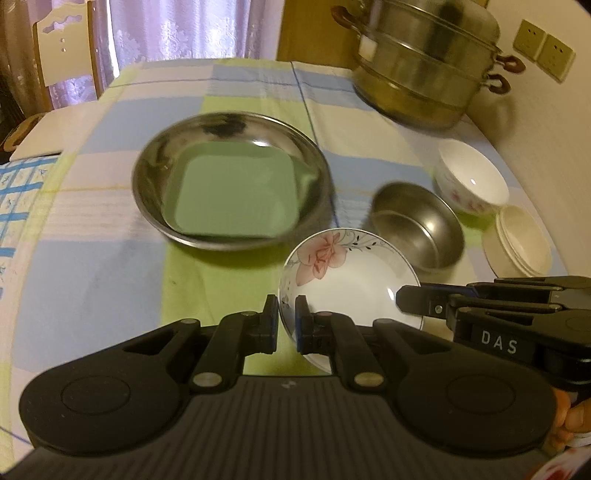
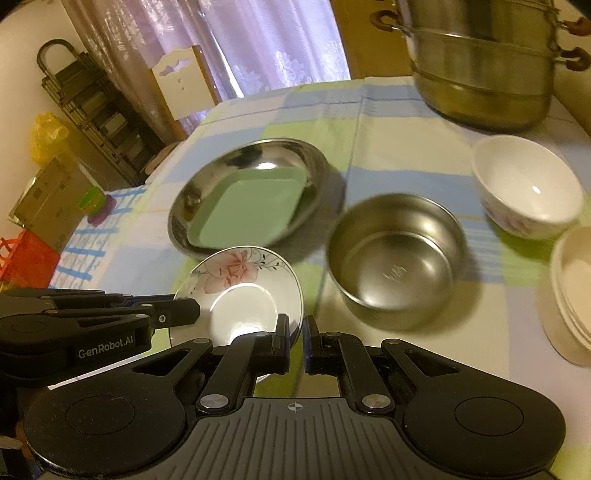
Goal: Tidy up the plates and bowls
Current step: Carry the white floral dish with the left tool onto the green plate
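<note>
Clearly mid-carry. Left wrist view: left gripper (image 1: 286, 319) pinches the floral saucer (image 1: 351, 275) by its rim, lifted over the tablecloth (image 1: 92, 277). Right wrist view: right gripper (image 2: 295, 343) clamps the opposite rim. Next, likely lower it onto the green square plate (image 2: 247, 210) inside the steel basin (image 2: 317, 162), then release.

Dim, yellowish indoor light fills both views, with pale daylight glowing through the curtain (image 1: 177, 26) far ahead of the grippers. Small glare spots sit on the steel basin (image 1: 229, 184) and white bowl (image 2: 528, 184). Motion blur smears the steamer pot (image 2: 484, 62); fisheye bending curves the edges.
</note>
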Demonstrator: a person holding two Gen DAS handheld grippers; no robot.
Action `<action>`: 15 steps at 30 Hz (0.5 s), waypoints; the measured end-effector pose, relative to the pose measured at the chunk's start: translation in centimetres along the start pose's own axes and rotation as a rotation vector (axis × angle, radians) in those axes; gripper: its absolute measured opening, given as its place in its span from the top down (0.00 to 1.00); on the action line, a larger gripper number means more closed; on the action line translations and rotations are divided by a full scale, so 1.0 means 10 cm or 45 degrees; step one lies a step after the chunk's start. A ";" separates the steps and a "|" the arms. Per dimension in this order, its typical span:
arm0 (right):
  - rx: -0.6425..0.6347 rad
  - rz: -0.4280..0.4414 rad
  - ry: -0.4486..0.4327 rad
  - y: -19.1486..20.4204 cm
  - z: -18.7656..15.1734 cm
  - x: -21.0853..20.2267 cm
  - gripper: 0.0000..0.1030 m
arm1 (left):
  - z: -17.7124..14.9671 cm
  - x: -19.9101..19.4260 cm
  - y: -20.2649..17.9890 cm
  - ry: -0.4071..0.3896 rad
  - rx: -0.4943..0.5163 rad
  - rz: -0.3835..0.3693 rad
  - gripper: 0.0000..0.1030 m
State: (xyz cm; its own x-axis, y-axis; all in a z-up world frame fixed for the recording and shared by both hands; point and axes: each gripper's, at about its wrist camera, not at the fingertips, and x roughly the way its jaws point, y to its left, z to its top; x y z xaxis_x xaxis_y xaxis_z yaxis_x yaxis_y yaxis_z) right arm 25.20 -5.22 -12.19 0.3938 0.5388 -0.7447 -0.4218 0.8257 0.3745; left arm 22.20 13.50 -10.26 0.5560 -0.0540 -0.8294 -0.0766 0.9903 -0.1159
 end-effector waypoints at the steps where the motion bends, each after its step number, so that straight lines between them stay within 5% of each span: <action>1: 0.000 -0.001 -0.002 0.02 0.04 0.03 0.93 | 0.04 0.00 0.05 -0.004 0.001 0.000 0.93; 15: 0.024 -0.030 -0.040 0.31 0.58 0.46 0.93 | 0.51 0.17 0.55 -0.046 0.039 -0.020 0.93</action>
State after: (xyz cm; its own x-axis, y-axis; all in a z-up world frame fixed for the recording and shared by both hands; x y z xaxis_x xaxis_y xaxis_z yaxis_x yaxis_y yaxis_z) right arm 30.43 0.76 -11.23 0.4291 0.5236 -0.7360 -0.3969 0.8413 0.3671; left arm 26.96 19.52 -9.48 0.5866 -0.0654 -0.8073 -0.0427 0.9929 -0.1114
